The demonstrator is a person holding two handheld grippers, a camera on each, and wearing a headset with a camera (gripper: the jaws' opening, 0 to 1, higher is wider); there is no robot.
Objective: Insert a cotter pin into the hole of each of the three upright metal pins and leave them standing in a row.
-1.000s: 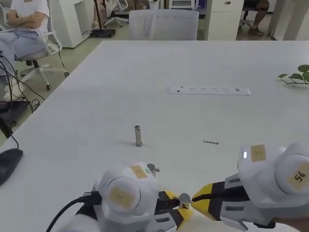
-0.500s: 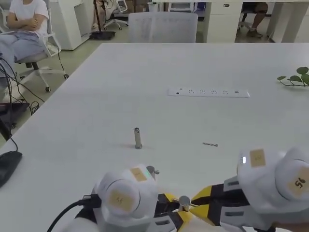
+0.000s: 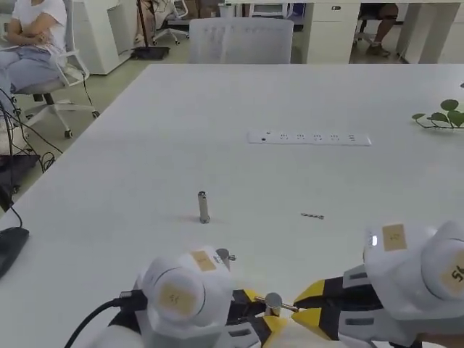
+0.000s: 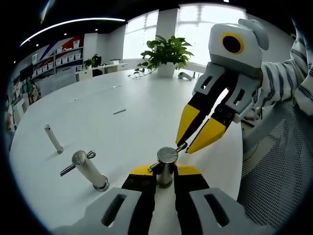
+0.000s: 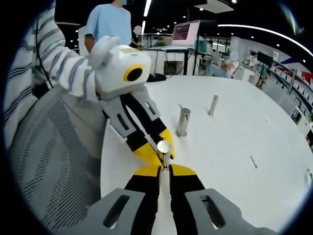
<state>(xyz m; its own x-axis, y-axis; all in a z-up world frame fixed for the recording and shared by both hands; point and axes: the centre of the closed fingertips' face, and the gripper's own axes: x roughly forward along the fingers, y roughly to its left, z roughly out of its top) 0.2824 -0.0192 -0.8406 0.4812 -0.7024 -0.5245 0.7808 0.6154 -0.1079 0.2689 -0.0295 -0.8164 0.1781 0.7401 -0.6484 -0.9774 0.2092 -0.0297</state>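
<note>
My left gripper (image 4: 165, 177) is shut on an upright metal pin (image 4: 166, 161) with a round flat head, near the table's front edge. My right gripper (image 4: 185, 147) comes in from the right, its yellow tips shut on a cotter pin (image 4: 180, 146) that passes through the pin's hole and sticks out the far side. In the head view the same pin (image 3: 273, 300) sits between the left gripper (image 3: 257, 303) and the right gripper (image 3: 296, 303). A second pin (image 4: 89, 170) stands with a cotter pin through it. A third, bare pin (image 3: 203, 206) stands farther back.
A loose cotter pin (image 3: 312, 216) lies on the white table (image 3: 145, 145) to the right of the bare pin. A white power strip (image 3: 309, 138) lies farther back and a green sprig (image 3: 438, 116) at the right edge. Chairs and a seated person are beyond the table.
Nothing has visibly moved on the table; only the head view has shifted slightly, and both grippers keep their hold around the front pin.
</note>
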